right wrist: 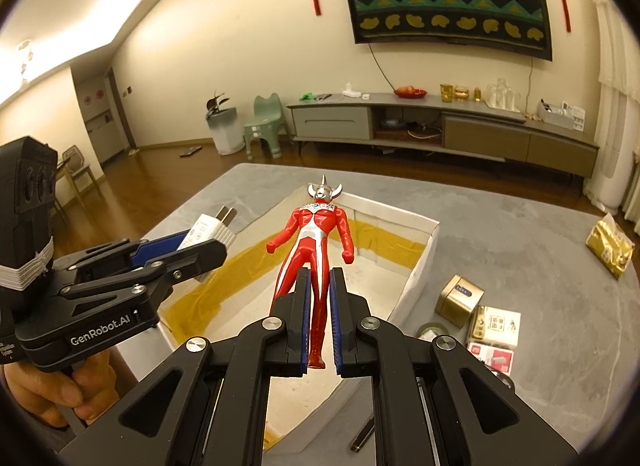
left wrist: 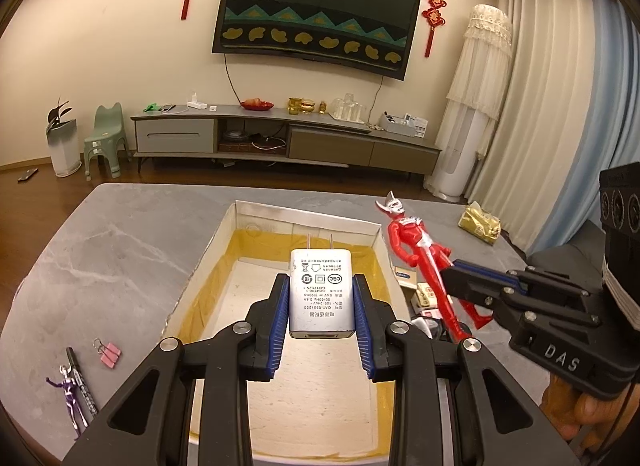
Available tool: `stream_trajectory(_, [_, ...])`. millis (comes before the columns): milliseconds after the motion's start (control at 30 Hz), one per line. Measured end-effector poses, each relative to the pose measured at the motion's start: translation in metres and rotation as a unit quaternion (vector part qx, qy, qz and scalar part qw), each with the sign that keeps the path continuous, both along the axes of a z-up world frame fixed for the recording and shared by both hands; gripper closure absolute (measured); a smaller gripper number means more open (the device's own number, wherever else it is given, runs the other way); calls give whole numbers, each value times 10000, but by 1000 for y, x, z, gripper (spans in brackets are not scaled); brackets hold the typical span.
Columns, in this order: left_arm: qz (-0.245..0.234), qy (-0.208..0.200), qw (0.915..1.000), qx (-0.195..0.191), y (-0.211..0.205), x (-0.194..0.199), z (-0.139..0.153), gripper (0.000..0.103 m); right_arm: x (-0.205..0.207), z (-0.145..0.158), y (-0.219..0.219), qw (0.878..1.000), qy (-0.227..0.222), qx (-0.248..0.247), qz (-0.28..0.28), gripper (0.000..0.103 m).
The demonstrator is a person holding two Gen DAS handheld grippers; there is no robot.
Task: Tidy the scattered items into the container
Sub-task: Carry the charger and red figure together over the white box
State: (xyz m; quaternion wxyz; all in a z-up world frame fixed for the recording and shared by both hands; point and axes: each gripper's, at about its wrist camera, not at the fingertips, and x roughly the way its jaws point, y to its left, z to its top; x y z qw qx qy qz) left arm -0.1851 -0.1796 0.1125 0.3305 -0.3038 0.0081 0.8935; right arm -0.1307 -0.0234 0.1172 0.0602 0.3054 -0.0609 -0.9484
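Charger (left wrist: 321, 293) clamped in your left tongs (left wrist: 321, 320), figure (right wrist: 316, 262) clamped by legs in right tongs (right wrist: 320, 320), both over box (left wrist: 304, 221).

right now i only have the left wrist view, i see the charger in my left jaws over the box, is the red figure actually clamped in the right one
Observer: Yes. The right gripper is shut on the red figure at its legs, head pointing away.
Operator: is it over the box yet
Observer: Yes, the right wrist view shows it held above the white box, not resting on the floor of it.
Operator: anything left on that side of the table
Observer: A gold tin and small cartons beside the box, plus a gold packet farther out.
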Motion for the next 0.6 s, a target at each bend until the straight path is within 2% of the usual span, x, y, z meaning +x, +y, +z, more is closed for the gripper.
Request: stream_trajectory(600, [-46, -291, 9994, -163, 7, -50, -4, 72, -55, -5, -13, 9990, -327, 251, 180, 94])
